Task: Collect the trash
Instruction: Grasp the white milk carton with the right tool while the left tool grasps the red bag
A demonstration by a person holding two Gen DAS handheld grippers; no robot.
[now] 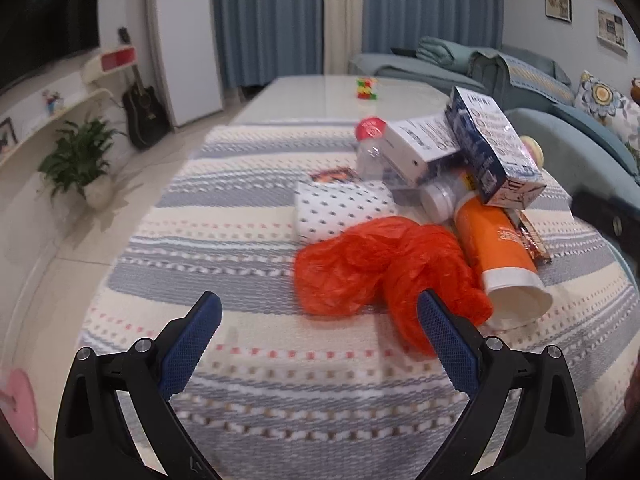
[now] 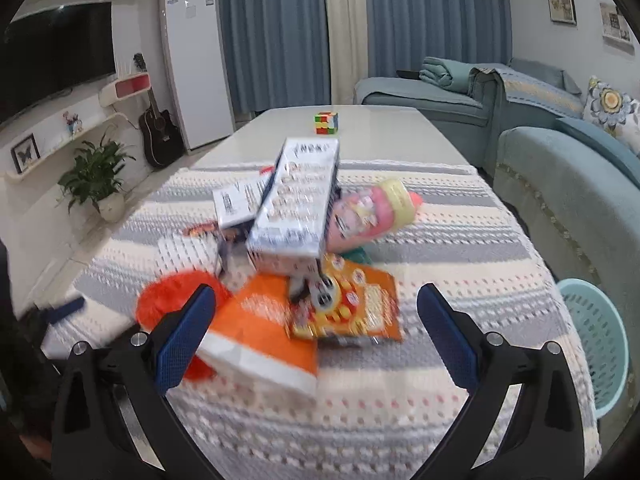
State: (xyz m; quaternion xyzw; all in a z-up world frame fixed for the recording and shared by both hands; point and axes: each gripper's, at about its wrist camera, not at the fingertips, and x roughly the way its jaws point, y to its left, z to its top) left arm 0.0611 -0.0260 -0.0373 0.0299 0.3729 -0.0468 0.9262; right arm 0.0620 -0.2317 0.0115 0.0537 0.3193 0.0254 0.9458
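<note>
Left hand-held gripper (image 1: pixel 320 332) is hovering spread, empty, over the striped surface (image 1: pixel 248 384); right hand-held gripper (image 2: pixel 316 326) likewise spread, empty. Trash pile is lying ahead of both: one red plastic bag (image 1: pixel 372 268) just beyond the left fingertips, one orange cup (image 1: pixel 500 248), two cartons (image 1: pixel 492 148), one snack packet (image 2: pixel 348 304). One mesh basket (image 2: pixel 600 340) is sitting right of the right one.

No legible text; print on the cartons (image 1: pixel 492 148) and orange cup (image 1: pixel 496 240) too blurred
</note>
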